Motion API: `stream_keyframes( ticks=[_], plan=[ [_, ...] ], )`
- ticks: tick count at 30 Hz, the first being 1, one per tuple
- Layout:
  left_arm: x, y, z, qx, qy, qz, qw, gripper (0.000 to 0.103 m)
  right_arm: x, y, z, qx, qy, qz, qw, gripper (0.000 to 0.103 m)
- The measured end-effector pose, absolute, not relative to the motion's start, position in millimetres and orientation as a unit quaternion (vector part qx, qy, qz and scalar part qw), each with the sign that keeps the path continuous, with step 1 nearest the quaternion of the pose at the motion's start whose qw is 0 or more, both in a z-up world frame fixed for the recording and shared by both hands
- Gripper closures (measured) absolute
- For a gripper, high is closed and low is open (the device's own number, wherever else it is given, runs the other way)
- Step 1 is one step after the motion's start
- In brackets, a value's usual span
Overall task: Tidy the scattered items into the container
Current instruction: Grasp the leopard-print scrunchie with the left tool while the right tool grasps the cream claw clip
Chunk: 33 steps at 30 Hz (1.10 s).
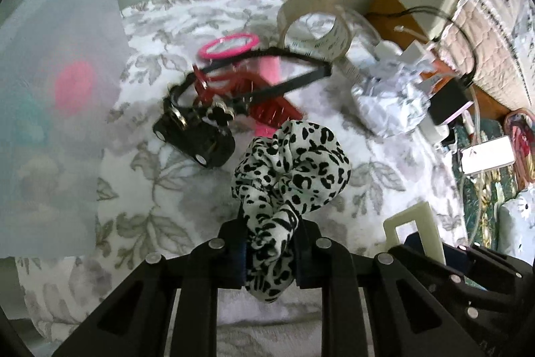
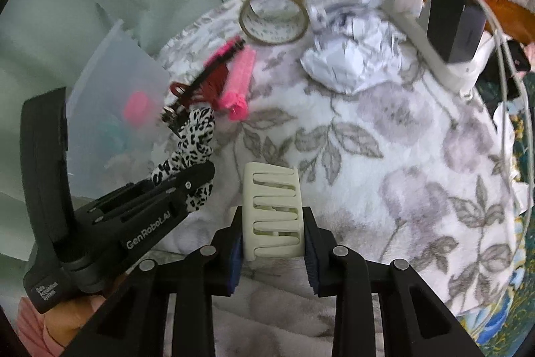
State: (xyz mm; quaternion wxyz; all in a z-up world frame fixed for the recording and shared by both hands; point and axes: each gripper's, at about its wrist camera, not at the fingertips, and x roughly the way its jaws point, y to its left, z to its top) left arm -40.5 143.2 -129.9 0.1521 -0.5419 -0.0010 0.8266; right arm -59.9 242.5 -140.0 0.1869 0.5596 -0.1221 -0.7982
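My left gripper [image 1: 271, 243] is shut on a black-and-white leopard-print scrunchie [image 1: 291, 169], which hangs just above the flowered blanket [image 1: 160, 176]. My right gripper [image 2: 272, 243] is shut on a cream hair claw clip [image 2: 272, 216], its pads pressing on both sides. In the right wrist view the left gripper [image 2: 197, 186] with the scrunchie [image 2: 195, 136] is at the left, beside the translucent plastic container [image 2: 117, 82]. That container [image 1: 57, 89] fills the left of the left wrist view, with pink and teal things blurred inside it.
On the blanket lie a tape roll [image 2: 274, 12], a pink roller [image 2: 239, 79], a red comb clip [image 1: 264, 102], a black headband [image 1: 267, 69], a pink-rimmed mirror [image 1: 230, 46] and crumpled paper [image 2: 351, 56]. A power strip with a charger [image 2: 451, 22] sits at the right edge. Green curtains hang behind.
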Motion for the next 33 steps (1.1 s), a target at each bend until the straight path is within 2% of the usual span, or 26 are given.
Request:
stream_keyframes(
  ticks=[18, 33],
  plan=[
    [-5, 101, -33, -0.453, -0.027, 0.877, 0.160, 0.083, -26, 231, -42, 0.457, -0.108, -0.853, 0.227, 0.070],
    [23, 57, 3, -0.412, -0.051, 0.899, 0.137, 0.083, 2, 199, 8, 0.410, -0.062, -0.868, 0.273, 0.070]
  ],
)
